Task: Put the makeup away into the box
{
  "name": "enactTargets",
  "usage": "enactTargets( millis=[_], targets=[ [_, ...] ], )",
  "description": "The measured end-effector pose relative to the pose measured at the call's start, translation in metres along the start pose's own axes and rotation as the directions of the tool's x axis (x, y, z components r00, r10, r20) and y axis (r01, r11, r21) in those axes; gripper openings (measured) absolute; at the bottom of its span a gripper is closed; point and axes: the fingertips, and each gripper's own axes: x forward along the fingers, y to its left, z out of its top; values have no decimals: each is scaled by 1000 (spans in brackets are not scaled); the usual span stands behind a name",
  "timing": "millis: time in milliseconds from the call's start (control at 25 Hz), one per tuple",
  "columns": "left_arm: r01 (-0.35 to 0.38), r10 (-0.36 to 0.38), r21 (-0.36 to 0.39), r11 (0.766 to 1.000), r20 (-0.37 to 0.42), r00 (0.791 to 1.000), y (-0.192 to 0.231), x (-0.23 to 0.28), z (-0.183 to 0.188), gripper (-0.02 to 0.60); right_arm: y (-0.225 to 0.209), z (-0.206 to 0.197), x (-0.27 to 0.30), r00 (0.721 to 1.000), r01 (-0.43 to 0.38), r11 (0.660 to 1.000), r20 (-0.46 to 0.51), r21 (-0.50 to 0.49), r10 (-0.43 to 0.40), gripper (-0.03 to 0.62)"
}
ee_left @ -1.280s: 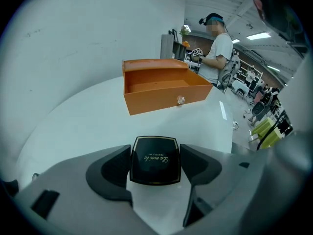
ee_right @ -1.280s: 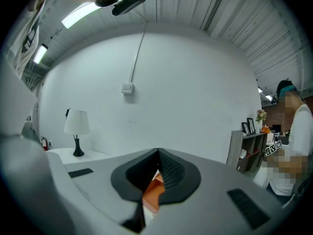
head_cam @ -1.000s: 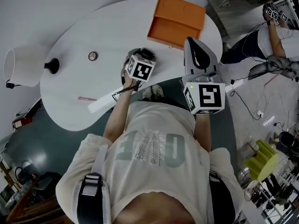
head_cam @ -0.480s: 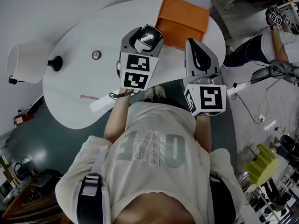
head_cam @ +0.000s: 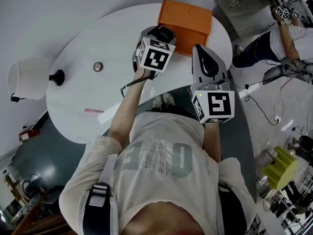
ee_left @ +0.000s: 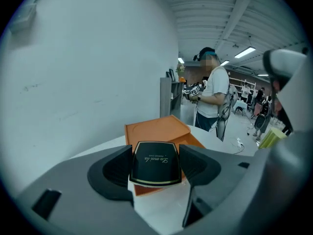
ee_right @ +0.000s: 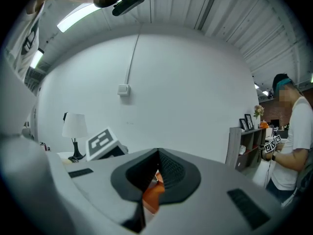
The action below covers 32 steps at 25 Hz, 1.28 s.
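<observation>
While the left tongs (head_cam: 157, 35) squeeze a black makeup case (ee_left: 155, 164) between them, the case sits up in the air just in front of the orange box (head_cam: 186, 19). The right tongs (ee_right: 157, 173) are pressed together with nothing in them. A thin pink stick (head_cam: 93, 110) lies far off on the white tabletop (head_cam: 98, 43).

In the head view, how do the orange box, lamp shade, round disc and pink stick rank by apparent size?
1. orange box
2. lamp shade, slightly smaller
3. pink stick and round disc: both tiny, too alike to rank
</observation>
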Motion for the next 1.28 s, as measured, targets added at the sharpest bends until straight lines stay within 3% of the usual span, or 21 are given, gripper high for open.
enactTargets(
  millis=[280, 680, 880, 1120, 1280],
  targets=[
    [50, -58, -46, 998, -193, 979, -9, 73, -30, 309, -21, -15, -7, 998, 48, 998, -39, 39, -47, 5],
    [75, -85, -44, 996, -294, 952, -20, 113, -50, 307, -36, -33, -10, 994, 81, 995, -75, 59, -77, 5],
    [42, -62, -77, 996, -285, 957, -14, 113, -51, 307, -33, -34, -11, 994, 81, 995, -79, 57, -77, 5],
    [15, -31, -76, 997, -217, 976, -6, 97, -21, 307, -31, -29, -9, 996, 61, 997, -70, 53, -57, 5],
    [28, -35, -87, 996, -86, 996, -4, 74, 16, 290, -25, -23, -5, 998, 31, 999, -58, 39, -29, 5]
  ],
)
